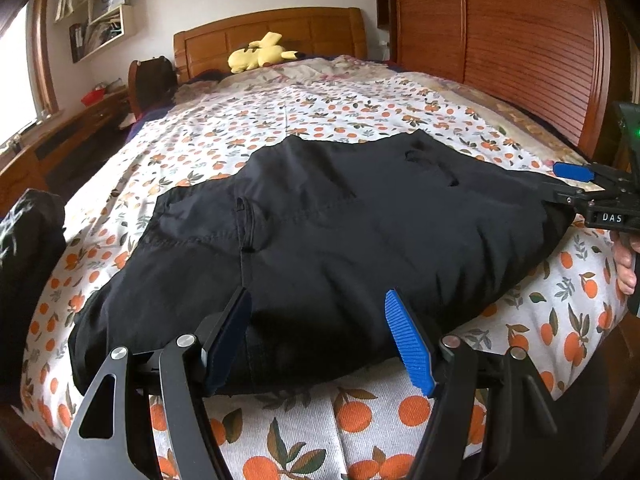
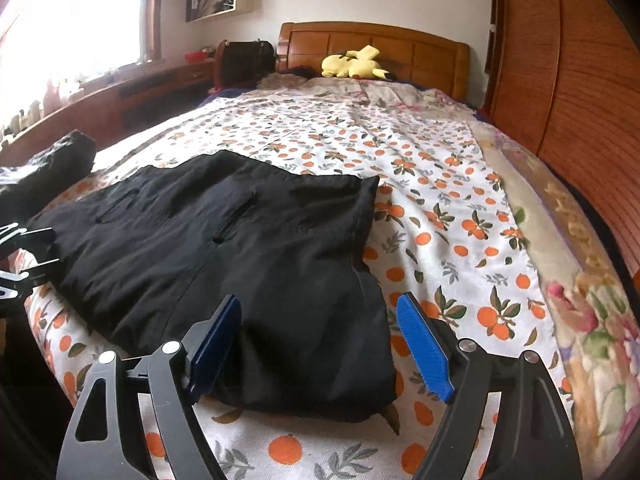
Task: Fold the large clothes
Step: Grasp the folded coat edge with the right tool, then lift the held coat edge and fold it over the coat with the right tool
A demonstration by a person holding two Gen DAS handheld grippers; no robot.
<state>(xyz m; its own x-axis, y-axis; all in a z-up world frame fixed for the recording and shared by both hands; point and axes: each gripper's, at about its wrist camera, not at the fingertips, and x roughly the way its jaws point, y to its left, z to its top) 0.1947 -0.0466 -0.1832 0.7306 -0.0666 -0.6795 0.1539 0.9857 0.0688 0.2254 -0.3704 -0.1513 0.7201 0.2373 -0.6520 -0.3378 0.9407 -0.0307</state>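
A black garment [image 1: 320, 232] lies folded into a thick flat bundle on the orange-print bed sheet [image 1: 360, 420], near the bed's foot edge. It also shows in the right wrist view [image 2: 224, 248]. My left gripper [image 1: 320, 340] is open, its blue-padded fingers straddling the garment's near edge. My right gripper [image 2: 320, 344] is open over the garment's near right corner. The right gripper also shows at the far right of the left wrist view [image 1: 576, 184], at the garment's right end.
A yellow plush toy [image 1: 260, 54] lies at the wooden headboard [image 1: 272, 28]. A wooden wardrobe [image 1: 520, 40] runs along the bed's right side. Another dark cloth heap [image 2: 44, 168] sits at the bed's left edge. A desk and window are on the left.
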